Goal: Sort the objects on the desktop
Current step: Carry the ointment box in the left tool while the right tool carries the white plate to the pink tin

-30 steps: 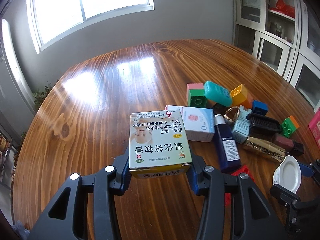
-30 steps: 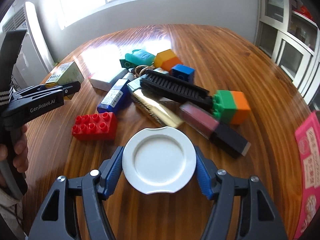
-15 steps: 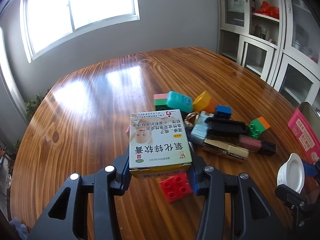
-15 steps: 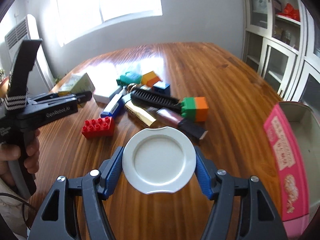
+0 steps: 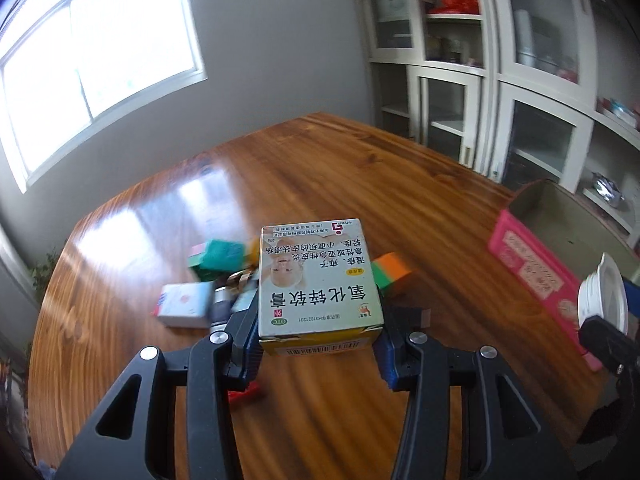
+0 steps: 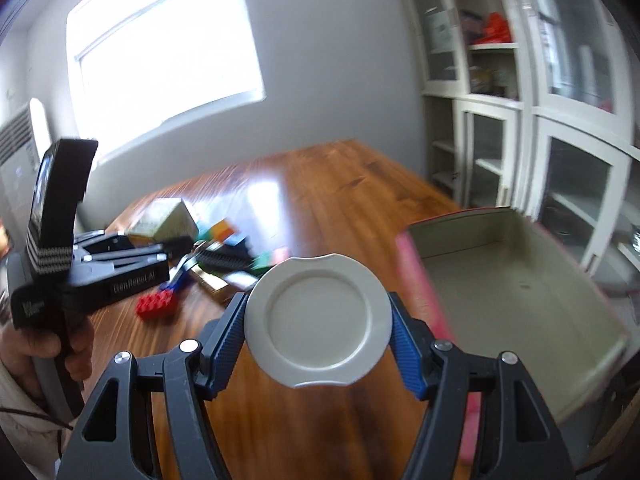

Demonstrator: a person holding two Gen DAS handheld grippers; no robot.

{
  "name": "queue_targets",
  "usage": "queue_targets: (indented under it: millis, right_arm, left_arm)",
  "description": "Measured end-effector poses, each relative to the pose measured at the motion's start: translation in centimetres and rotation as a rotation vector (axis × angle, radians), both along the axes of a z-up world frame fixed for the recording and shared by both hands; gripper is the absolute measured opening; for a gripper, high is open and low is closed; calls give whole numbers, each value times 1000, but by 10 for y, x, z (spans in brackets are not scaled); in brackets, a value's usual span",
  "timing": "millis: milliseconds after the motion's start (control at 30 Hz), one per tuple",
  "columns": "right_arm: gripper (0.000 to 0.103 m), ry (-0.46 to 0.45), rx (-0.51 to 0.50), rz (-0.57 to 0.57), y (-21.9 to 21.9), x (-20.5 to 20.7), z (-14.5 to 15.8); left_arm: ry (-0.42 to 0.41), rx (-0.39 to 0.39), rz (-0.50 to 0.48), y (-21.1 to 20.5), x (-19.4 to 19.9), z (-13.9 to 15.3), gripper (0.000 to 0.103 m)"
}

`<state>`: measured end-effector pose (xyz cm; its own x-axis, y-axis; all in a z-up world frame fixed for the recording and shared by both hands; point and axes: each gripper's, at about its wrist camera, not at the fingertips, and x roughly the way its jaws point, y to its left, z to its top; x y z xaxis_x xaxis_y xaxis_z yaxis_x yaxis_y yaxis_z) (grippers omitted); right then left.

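Note:
My left gripper [image 5: 318, 332] is shut on a green-and-yellow medicine box [image 5: 318, 280] with Chinese print, held above the wooden table [image 5: 320, 168]. My right gripper [image 6: 318, 340] is shut on a round white jar lid [image 6: 318, 320], held just left of an open pink box [image 6: 520, 292] with a grey inside. The lid also shows in the left wrist view [image 5: 604, 300], beside the pink box [image 5: 532, 264]. The left gripper with its medicine box [image 6: 164, 222] shows at the left of the right wrist view.
A pile of toy bricks, a white carton [image 5: 184, 304], a blue bottle, a black comb [image 6: 224, 258] and a red brick [image 6: 158, 306] lies on the table below the grippers. White glass-door cabinets [image 5: 480, 80] stand along the right wall. A window is at the back left.
Both grippers have risen and swung right with their loads. The pile has dropped lower and left in view, and the open pink box has come close to the right gripper.

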<state>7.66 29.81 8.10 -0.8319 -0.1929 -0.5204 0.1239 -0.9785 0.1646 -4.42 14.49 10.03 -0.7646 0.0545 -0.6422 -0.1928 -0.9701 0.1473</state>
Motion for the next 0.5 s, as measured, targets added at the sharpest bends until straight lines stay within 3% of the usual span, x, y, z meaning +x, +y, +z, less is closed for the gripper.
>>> queue_targets:
  millis: [200,500]
  right_arm:
    - [71,61,9,-159,58,16,10]
    - [71,6,-13,-295,120,16,3]
  left_arm:
    - [-3,-16,-144,75,8,5,49]
    - [-21,-1,-317,177,14,8,49]
